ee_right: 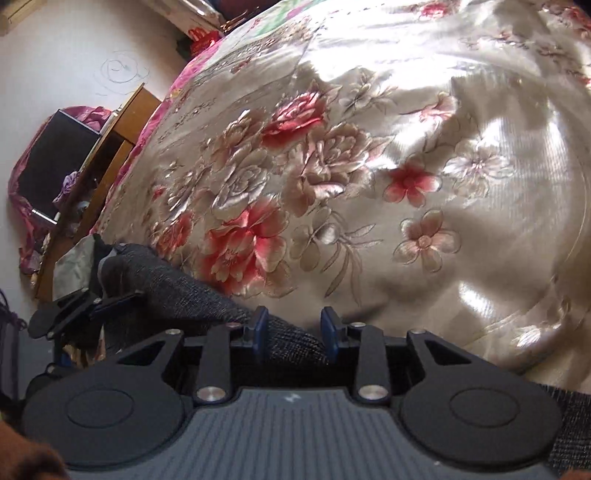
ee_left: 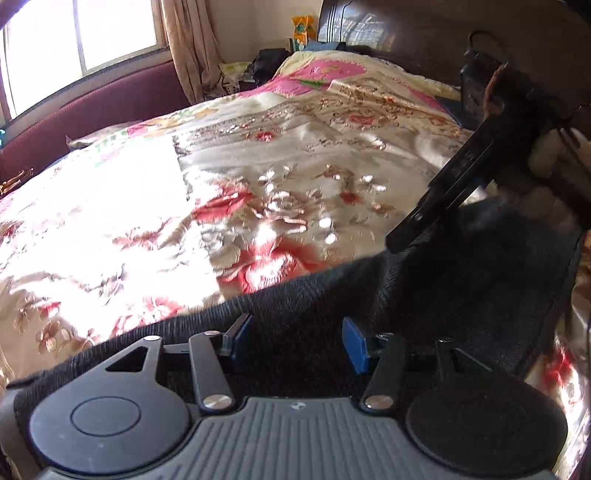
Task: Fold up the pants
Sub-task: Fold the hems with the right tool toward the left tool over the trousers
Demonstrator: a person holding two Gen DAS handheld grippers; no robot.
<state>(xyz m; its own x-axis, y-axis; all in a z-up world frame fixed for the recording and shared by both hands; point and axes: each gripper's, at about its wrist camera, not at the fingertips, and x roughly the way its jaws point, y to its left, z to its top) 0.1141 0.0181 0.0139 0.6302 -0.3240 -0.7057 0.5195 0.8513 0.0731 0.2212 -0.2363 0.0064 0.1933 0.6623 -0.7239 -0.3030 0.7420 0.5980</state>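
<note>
Across the near edge of the bed, the pants (ee_left: pixel 461 280) lie as a dark knitted band on the floral bedspread (ee_left: pixel 258 177), running roughly side to side beneath both tools. From the left wrist view the cloth fills the low foreground and widens toward the right, where it rises in a dark mound under the other tool. The left gripper (ee_left: pixel 295 341) sits right over the fabric with its blue pads (ee_left: pixel 355 345) spread apart; cloth shows in the gap, but nothing is pinched. The right gripper (ee_right: pixel 293 332) also has its pads apart, with a fold of the knit lying between them and not visibly clamped. From the right wrist view the band stretches away to the left, toward the other tool.

So the long axis of the garment runs from one gripper to the other, each at about one end of it, neither clearly nearer the middle. Open bedspread lies ahead of both, sunlit and bare of clothing, so any fold probably carries an edge forward or one end over the other. Beyond the bed stand a window (ee_left: pixel 85 40), a curtain (ee_left: pixel 188 44) and a dark headboard (ee_left: pixel 424 33)
</note>
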